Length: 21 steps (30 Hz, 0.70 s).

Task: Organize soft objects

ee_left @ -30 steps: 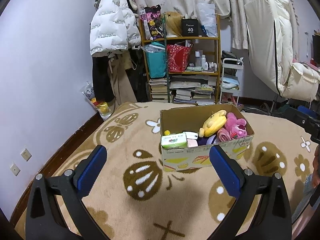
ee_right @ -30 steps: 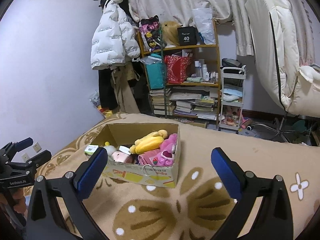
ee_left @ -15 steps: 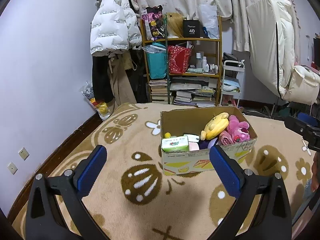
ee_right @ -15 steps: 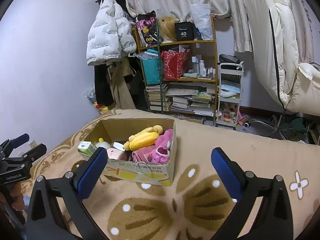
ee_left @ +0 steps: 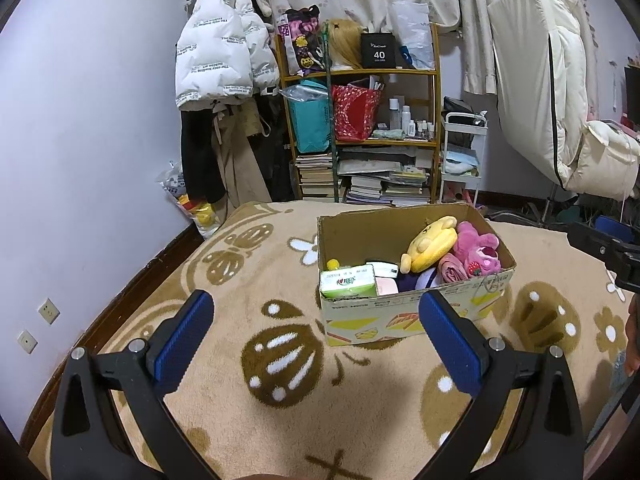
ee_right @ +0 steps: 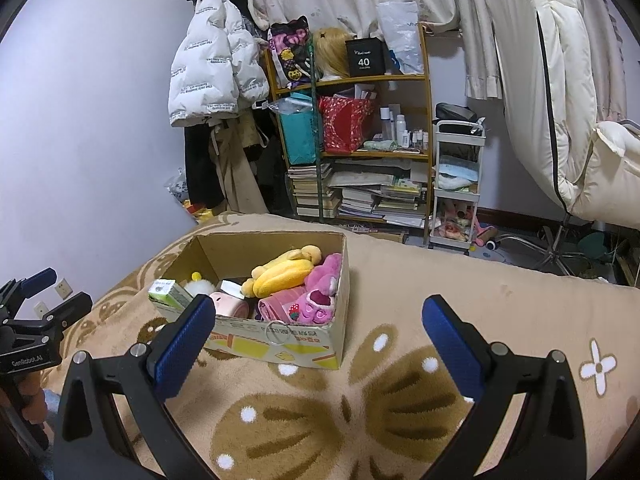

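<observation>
A cardboard box (ee_left: pixel 416 316) stands on the beige patterned blanket (ee_left: pixel 256 304); it also shows in the right wrist view (ee_right: pixel 280 344). Inside lie a yellow plush (ee_left: pixel 434 244) (ee_right: pixel 286 270), a pink plush (ee_left: pixel 480 252) (ee_right: pixel 322 286), a green tissue pack (ee_left: pixel 348 286) (ee_right: pixel 168 292) and a pink rolled item (ee_right: pixel 230 304). My left gripper (ee_left: pixel 316 340) is open and empty, short of the box. My right gripper (ee_right: pixel 316 340) is open and empty, near the box's front right corner.
A wooden shelf (ee_left: pixel 360 136) with books and bags stands at the back wall, with a white puffer jacket (ee_left: pixel 220 52) hanging left of it, a white cart (ee_right: pixel 456 184) to its right and a cream padded chair (ee_right: pixel 560 100) at far right.
Both grippers have risen and drawn slightly closer to the box; it sits lower and larger in both views. The jaws stay open.
</observation>
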Available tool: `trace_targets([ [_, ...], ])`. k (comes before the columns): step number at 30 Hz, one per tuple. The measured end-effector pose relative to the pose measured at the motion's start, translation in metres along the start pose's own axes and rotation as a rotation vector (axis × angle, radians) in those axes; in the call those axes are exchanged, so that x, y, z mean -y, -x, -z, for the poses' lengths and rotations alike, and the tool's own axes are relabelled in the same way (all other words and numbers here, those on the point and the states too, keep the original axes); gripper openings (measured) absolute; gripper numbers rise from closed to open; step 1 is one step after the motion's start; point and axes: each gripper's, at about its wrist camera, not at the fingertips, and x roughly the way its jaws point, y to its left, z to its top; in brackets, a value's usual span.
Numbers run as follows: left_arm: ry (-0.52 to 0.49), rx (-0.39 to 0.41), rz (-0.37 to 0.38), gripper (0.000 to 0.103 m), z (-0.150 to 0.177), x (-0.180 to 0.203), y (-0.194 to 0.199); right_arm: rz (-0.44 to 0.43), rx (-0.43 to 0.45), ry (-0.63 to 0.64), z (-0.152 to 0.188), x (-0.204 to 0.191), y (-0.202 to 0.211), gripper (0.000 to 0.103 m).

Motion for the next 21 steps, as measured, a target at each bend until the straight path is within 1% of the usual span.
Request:
trace_targets([
  [21, -0.007, -0.004, -0.001, 0.101, 0.0031, 0.0011, -0.0014, 0.005, -0.006, -0.002, 0.0006, 0.0024, -0.0004, 0.103],
])
